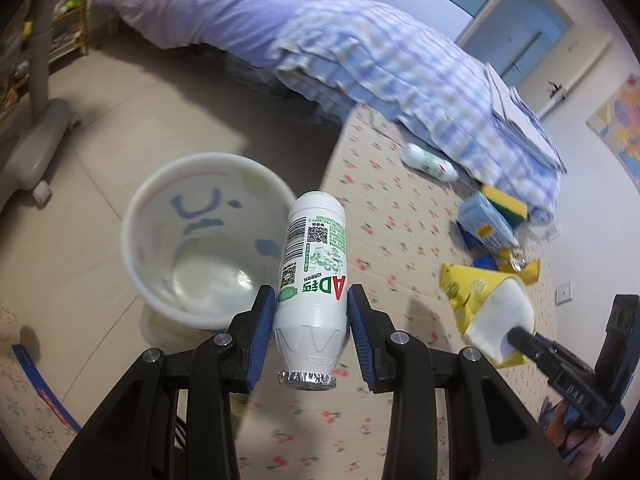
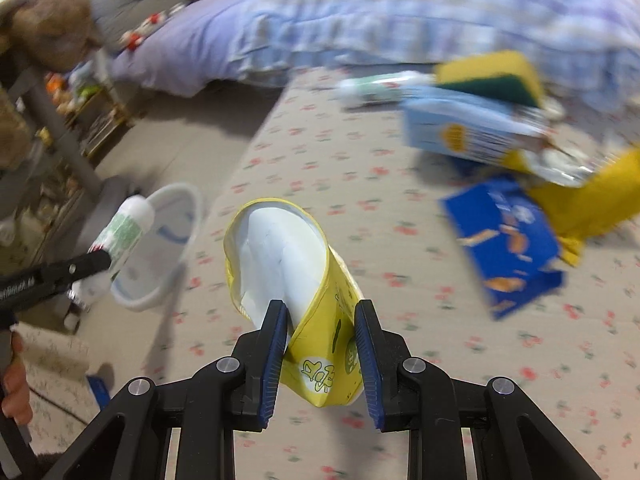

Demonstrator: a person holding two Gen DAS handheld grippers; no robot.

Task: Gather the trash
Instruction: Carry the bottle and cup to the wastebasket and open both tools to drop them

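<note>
Two wrist views of a bedroom floor during trash collection. The left gripper (image 1: 311, 332) has its jaws clamped on a white drink bottle (image 1: 314, 264) with green and red print; the bottle is held by its lower body, foil-sealed mouth toward the camera and base pointing away. Just beyond and to the left of the bottle stands a white bin (image 1: 208, 240) on the tiled floor, its inside printed with blue marks; the bottle's far end overlaps the bin's rim in this view, and whether they touch cannot be told.

The right gripper (image 2: 322, 344) has its jaws clamped on a crushed yellow paper cup (image 2: 308, 280), white inside, with its open mouth tilted away and upward. The same cup and gripper appear at the right edge of the left view, and the bottle and bin at the left edge of the right view.

Both grippers are above a flower-printed mat (image 2: 360, 184) beside a bed (image 1: 224, 20) with a checked blanket (image 1: 400, 68). Left on the mat near the blanket: a second white bottle (image 1: 430, 162) lying on its side, a yellow sponge (image 2: 492, 74), a light blue box (image 2: 460, 128), a dark blue box (image 2: 508, 236) and a yellow wrapper (image 2: 592, 204).
</note>
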